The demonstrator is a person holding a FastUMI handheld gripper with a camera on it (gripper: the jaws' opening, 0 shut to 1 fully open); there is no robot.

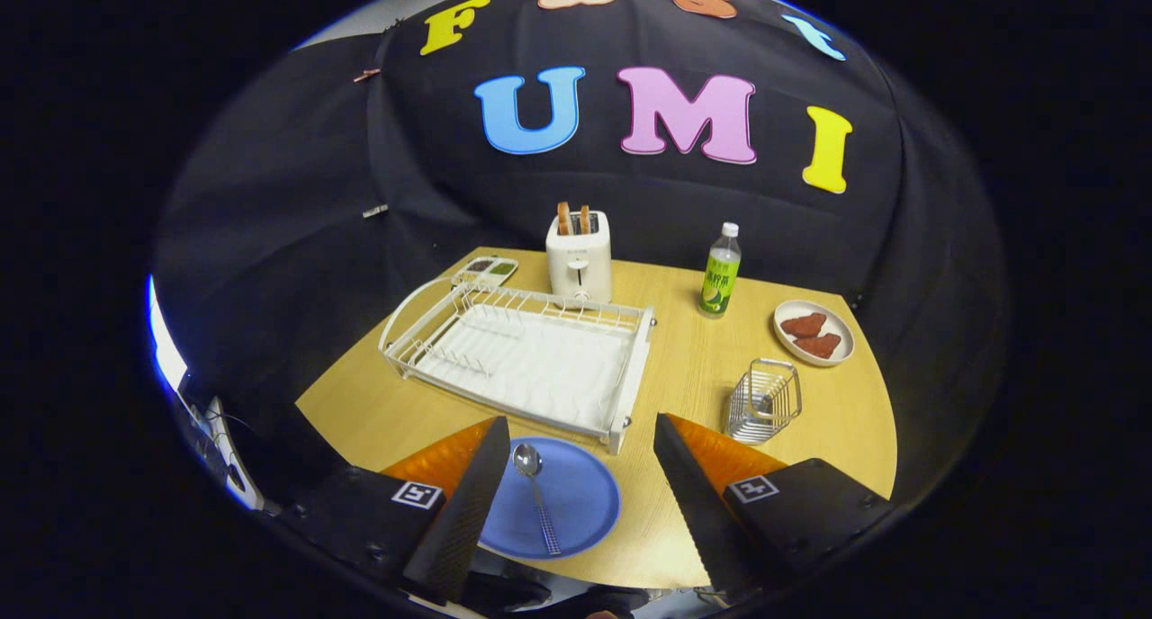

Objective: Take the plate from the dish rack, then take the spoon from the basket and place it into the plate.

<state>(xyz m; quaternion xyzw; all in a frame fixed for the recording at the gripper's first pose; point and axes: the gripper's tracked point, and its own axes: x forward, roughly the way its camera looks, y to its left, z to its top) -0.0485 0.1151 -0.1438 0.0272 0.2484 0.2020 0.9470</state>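
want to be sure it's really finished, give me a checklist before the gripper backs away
1. Plate out of the rack, flat on the table: ok.
2. Spoon lying on the plate: ok.
3. Basket holds no spoon: ok, it looks empty.
4. Gripper open, fingers wide apart, holding nothing: ok.
5. Fingers clear of the spoon: ok, it lies between them untouched.
6. Rack free of dishes: ok.

Wooden table (684,376) carrying plenty: dish rack (526,358), blue plate (576,502), wire basket (765,401). Behind them, toaster (579,257), bottle (720,273), compartment tray (486,270), small dish (813,333).
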